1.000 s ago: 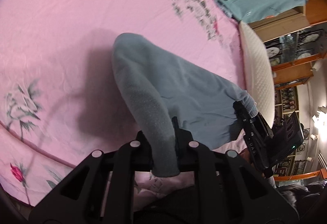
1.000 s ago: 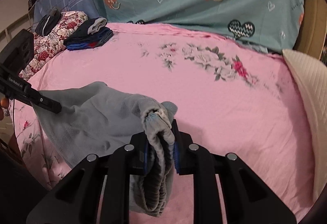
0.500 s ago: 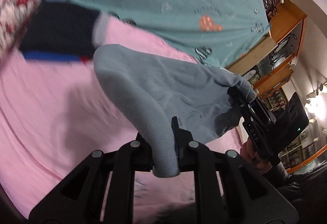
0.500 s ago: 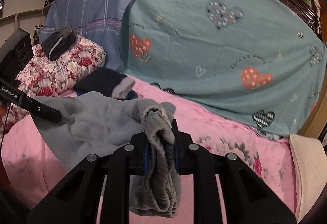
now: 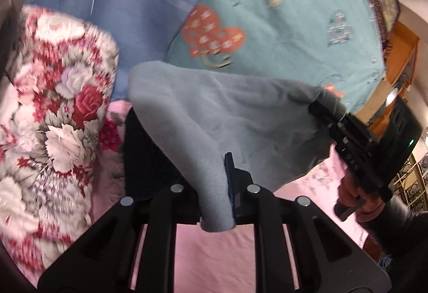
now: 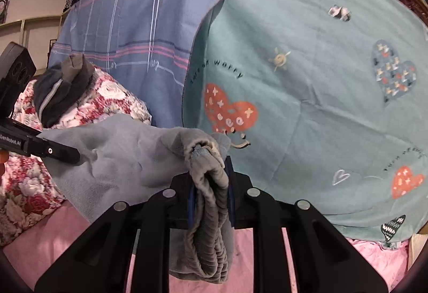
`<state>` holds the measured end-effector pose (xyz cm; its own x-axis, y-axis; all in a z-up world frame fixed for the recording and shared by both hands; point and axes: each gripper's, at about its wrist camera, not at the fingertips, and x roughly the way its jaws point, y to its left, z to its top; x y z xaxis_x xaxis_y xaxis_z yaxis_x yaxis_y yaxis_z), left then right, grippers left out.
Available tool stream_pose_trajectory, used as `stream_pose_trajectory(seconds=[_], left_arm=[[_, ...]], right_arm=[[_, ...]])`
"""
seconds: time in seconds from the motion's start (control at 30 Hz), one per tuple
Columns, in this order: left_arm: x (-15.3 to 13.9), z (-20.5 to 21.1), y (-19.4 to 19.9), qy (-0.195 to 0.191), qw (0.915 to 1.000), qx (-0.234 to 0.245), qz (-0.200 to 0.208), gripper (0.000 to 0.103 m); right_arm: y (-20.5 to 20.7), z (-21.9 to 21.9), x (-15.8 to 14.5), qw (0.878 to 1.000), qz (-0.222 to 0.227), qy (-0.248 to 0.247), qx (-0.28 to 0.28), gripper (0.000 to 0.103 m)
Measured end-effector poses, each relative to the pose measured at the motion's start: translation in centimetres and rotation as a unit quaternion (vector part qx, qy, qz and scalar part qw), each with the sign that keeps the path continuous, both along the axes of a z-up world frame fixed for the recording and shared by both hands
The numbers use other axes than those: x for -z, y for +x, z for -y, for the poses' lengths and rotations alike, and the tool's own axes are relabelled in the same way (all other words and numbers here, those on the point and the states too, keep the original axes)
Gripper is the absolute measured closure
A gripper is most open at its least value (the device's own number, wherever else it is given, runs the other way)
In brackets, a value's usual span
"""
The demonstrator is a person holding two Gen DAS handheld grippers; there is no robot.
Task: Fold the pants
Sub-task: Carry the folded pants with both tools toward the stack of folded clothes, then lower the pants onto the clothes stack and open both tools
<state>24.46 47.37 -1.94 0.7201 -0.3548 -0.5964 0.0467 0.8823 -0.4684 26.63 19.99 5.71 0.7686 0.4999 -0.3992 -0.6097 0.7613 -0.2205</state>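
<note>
Grey fleece pants (image 5: 235,116) hang stretched in the air above the pink bedsheet (image 5: 214,261), the left gripper (image 5: 215,186) pinching one end and the right gripper (image 6: 210,186) clamping the bunched waistband, presumably to carry them flat.

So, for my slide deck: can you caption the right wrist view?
Right gripper clamps the ribbed waistband of grey pants, the left gripper pinching the far edge, above a pink bed.
</note>
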Motion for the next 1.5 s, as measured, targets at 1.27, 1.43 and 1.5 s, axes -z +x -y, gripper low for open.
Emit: stream_pose_trajectory(seconds=[1.27,1.43,1.5], left_arm=[[9.8,-0.7,9.7,0.011,0.9959,-0.06,-0.067,0.036],[6.2,-1.1,7.9,0.012,0.9936,-0.087,-0.071,0.034],[4.6,-0.7,5.7,0.026,0.9949,-0.083,-0.05,0.031]], right_arm=[[12.0,-1.3,10.6,0.952,-0.275,0.133,0.014,0.057],[8.7,-1.2,6.0,0.961,-0.242,0.136,-0.001,0.056],[6.4,-0.3,4.7,0.963,-0.225,0.147,-0.013,0.055]])
